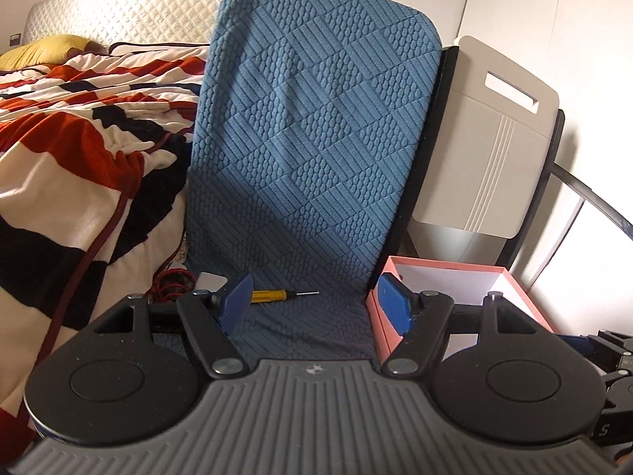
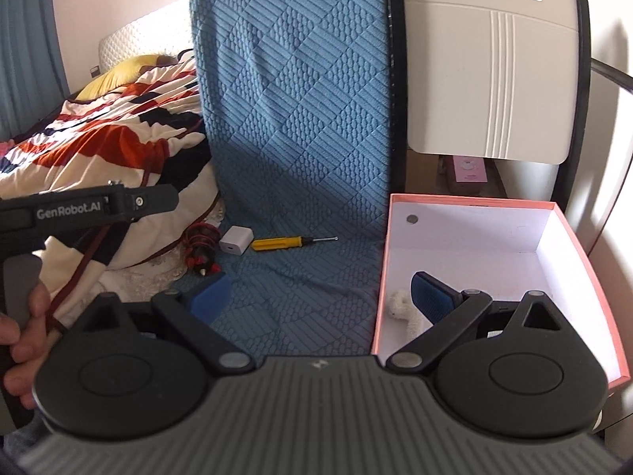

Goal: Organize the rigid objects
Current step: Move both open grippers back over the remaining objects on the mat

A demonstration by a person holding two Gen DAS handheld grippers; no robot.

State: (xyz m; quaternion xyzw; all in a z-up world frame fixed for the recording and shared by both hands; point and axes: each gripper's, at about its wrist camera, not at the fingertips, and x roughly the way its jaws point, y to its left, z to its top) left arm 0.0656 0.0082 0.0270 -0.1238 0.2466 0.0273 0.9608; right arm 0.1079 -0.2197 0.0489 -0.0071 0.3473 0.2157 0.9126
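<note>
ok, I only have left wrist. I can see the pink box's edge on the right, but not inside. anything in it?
Observer: Yes. Right wrist looks into the pink box: a white fluffy item lies in its near left corner, partly behind the open right gripper.
Operator: anything else in there?
Observer: A small round silver disc on the inner back wall, upper left.
Operator: white thing left of the screwdriver? my finger covers it.
Observer: A white charger cube, directly left of the yellow screwdriver on the blue cover.
</note>
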